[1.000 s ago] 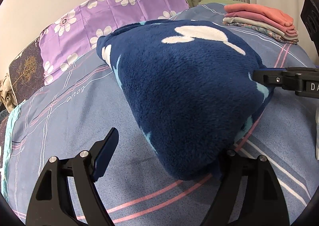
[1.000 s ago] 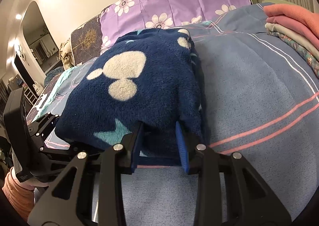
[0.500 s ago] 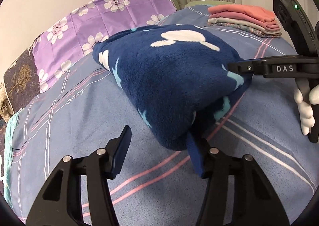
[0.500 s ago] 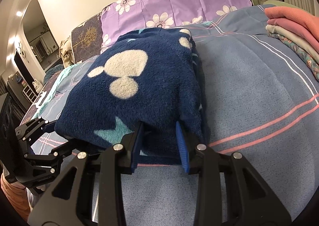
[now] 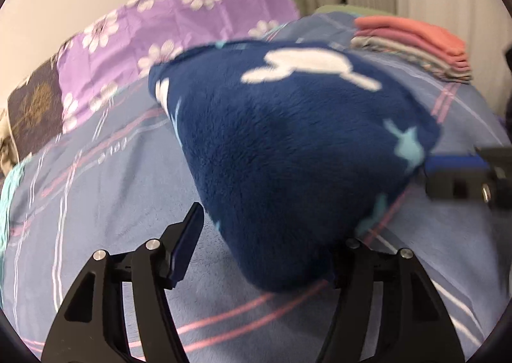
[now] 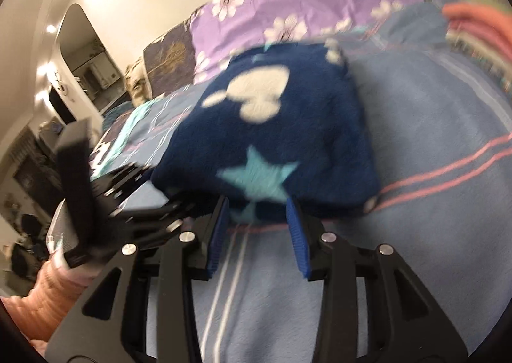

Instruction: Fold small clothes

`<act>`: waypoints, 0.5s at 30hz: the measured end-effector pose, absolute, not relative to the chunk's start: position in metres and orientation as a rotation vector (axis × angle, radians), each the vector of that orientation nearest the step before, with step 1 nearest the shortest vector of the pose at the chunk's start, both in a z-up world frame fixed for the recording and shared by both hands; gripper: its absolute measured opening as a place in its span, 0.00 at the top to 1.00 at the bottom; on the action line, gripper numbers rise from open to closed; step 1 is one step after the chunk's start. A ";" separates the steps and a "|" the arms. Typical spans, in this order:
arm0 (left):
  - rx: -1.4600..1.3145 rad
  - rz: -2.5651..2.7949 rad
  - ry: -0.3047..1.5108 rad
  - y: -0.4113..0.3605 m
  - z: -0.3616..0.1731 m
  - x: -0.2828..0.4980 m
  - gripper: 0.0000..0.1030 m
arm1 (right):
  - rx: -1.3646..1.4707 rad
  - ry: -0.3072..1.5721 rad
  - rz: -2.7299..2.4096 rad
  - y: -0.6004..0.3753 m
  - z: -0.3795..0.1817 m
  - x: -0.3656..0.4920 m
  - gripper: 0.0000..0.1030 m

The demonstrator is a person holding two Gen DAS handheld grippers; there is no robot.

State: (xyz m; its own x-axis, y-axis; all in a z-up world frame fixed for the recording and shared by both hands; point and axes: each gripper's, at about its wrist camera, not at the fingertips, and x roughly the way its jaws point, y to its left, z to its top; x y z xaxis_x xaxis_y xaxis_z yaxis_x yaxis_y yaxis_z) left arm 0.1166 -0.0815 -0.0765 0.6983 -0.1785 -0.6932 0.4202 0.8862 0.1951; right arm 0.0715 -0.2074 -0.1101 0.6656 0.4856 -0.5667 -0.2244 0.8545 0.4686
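Note:
A folded navy fleece garment [image 5: 288, 152] with white and teal shapes lies on the blue striped sheet [image 5: 96, 203]. Its near corner sits between the jaws of my left gripper [image 5: 268, 235], which are opening. The left pad [image 5: 188, 244] stands clear of the fleece and the right finger is hidden behind it. In the right wrist view the garment [image 6: 272, 139] has its near edge just between the tips of my right gripper [image 6: 257, 212]. Those jaws are opening too, and bare sheet shows between the pads. Both views are blurred. Each gripper shows in the other's view: right [image 5: 457, 177], left [image 6: 128, 184].
A stack of folded clothes [image 5: 416, 43], pink on top, rests at the back right of the bed [image 6: 480, 30]. A purple flowered pillow [image 5: 179, 30] lies along the head. A pink sleeve [image 6: 48, 292] shows at lower left. Open sheet [image 6: 432, 139] lies right of the garment.
My left gripper has moved in on the garment's corner and its right finger is hidden again. The right gripper's jaws have widened and slid back to the garment's edge.

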 end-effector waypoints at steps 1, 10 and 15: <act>0.346 -0.330 0.740 -0.083 -0.078 0.121 0.36 | 0.371 0.753 0.402 -0.204 -0.113 0.077 0.63; 0.620 -0.232 0.639 -0.087 -0.080 0.105 0.35 | 0.491 0.785 0.243 -0.241 -0.141 0.117 1.00; 0.641 -0.257 0.613 -0.092 -0.077 0.103 0.36 | 0.491 0.787 0.292 -0.245 -0.138 0.115 0.98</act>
